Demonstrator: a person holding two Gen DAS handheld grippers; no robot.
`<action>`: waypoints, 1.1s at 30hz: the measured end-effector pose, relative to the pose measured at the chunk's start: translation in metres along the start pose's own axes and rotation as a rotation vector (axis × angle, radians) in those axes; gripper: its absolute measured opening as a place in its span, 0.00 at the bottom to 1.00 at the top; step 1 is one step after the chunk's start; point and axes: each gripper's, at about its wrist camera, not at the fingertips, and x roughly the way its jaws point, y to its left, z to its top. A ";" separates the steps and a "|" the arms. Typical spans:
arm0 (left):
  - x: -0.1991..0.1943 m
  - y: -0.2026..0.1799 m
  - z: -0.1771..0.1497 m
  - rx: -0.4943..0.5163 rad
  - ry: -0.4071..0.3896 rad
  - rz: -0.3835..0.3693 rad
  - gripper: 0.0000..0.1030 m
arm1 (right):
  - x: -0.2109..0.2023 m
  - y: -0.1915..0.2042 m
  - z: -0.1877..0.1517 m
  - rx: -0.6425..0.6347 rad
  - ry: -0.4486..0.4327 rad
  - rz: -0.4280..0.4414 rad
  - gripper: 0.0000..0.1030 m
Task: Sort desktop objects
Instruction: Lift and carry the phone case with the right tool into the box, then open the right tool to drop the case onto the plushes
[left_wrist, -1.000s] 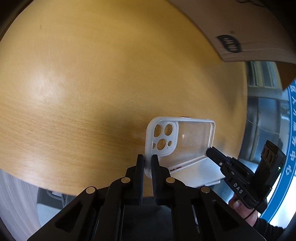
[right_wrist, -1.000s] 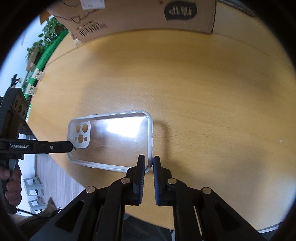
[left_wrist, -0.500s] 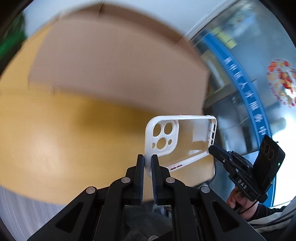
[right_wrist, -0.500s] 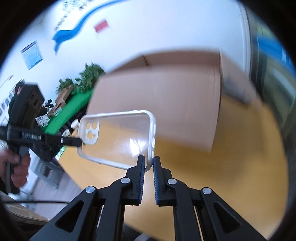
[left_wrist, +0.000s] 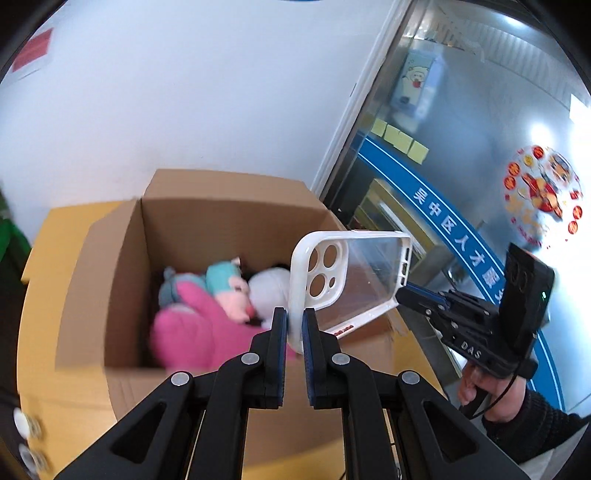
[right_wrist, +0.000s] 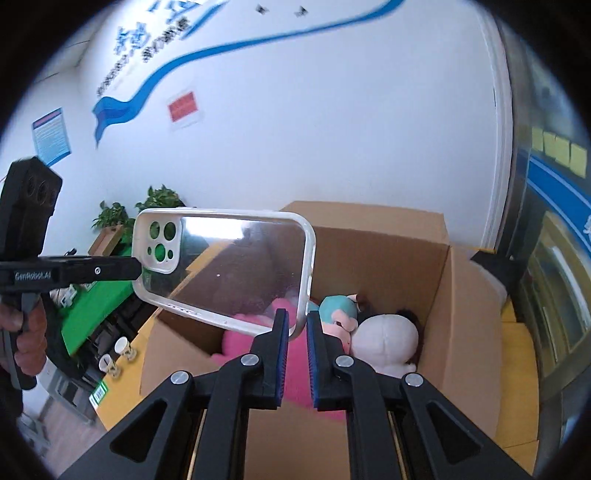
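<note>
A clear phone case with a white rim is held in the air between both grippers, over the near edge of an open cardboard box. My left gripper is shut on the case's camera end. My right gripper is shut on the opposite end of the case. The right gripper also shows at the right of the left wrist view, and the left gripper at the left of the right wrist view. The box holds plush toys.
Inside the box lie a pink plush, a teal and pink plush and a white plush. The box stands on a yellow wooden table. A white wall is behind it, a glass door to the right.
Both grippers have lifted the phone case off the table and carried it up to the box. The view has swung from the tabletop to the open box and wall.
</note>
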 end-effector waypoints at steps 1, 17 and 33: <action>0.018 0.008 0.020 -0.006 0.019 -0.001 0.07 | 0.011 -0.005 0.011 0.022 0.023 -0.001 0.09; 0.274 0.163 0.097 -0.169 0.467 0.077 0.07 | 0.282 -0.088 0.010 0.279 0.538 -0.095 0.09; 0.422 0.217 0.015 -0.207 0.794 0.293 0.08 | 0.388 -0.112 -0.063 0.308 0.797 -0.161 0.10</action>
